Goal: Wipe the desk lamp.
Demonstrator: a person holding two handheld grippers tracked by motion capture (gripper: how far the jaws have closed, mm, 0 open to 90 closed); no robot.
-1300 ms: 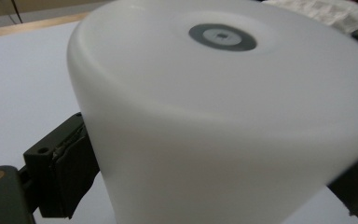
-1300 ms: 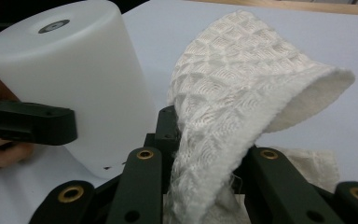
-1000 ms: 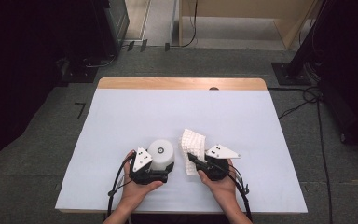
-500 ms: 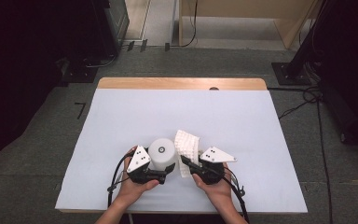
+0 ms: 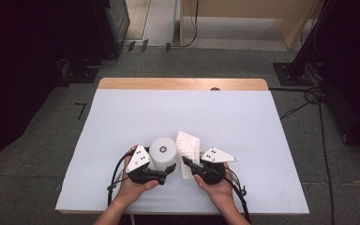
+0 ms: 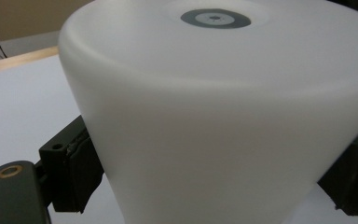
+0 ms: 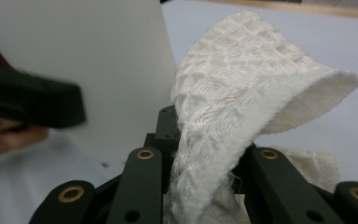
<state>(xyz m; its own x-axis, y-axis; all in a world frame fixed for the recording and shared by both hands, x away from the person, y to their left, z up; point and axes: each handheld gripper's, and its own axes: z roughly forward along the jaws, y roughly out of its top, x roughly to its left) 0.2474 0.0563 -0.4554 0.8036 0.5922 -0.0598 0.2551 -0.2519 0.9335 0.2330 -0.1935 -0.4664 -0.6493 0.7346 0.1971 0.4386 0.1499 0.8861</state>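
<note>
I have the white cup (image 5: pixel 163 153) clamped in my left tongs (image 5: pixel 168 172), one jaw on each side of its wall, as the left gripper view shows; it stands near the front edge of the desk (image 5: pixel 122 117), slightly left of the middle. My right tongs (image 5: pixel 187 164) are pinched together on a white waffle-weave cloth (image 5: pixel 189 146), which rises from the jaws and droops over at the top, just beside the cup's right wall.

I judge the step in hand to be wiping the cup with the cloth. Next I need to bring the cloth against the cup's side and rub along it while my left tongs hold the cup steady.

Little else is around: the desk is covered in a pale sheet, with a wooden strip (image 5: pixel 183 84) along its far edge. The only obstacle is my own left jaw, which sits close to where the cloth must pass.
</note>
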